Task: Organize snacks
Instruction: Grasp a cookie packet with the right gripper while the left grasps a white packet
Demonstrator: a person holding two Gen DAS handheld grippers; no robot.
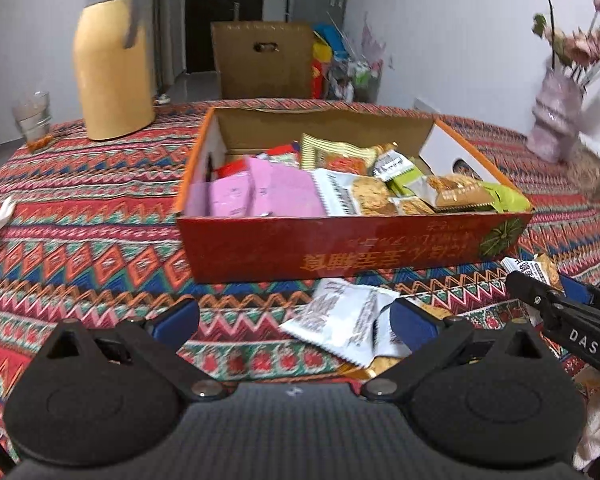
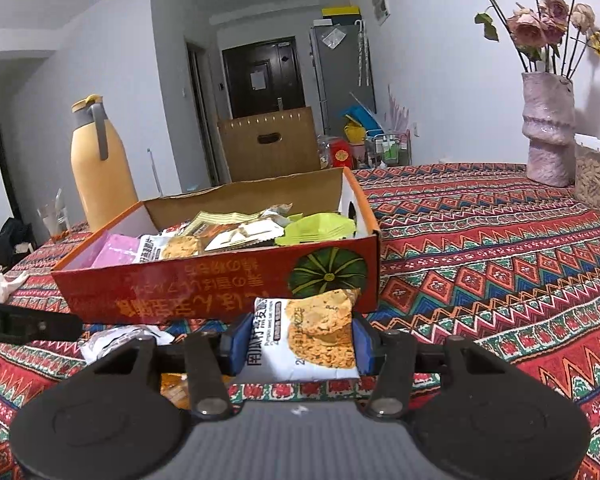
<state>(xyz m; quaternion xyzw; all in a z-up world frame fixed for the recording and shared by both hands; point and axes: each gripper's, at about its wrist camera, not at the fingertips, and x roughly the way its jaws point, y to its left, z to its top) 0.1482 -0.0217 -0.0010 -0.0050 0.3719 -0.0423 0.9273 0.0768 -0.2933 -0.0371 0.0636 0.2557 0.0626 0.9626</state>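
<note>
Right wrist view: right gripper (image 2: 296, 344) holds a white snack packet printed with golden rice-cracker rounds (image 2: 306, 336), blue pads pressed on both its sides, lower centre of frame. The packet hangs just in front of the red-orange cardboard box with a green pumpkin print (image 2: 220, 280), which already carries pink, white and green packets. Step in hand, as judged: carrying this packet to the box. Next move calls for lifting it clear of the near wall, then letting go over a free spot inside.

Left wrist view: left gripper (image 1: 296, 320) stands wide and empty above the patterned worktop (image 1: 80, 220); loose white foil packets (image 1: 340, 320) lie between its fingers, likely next.
</note>
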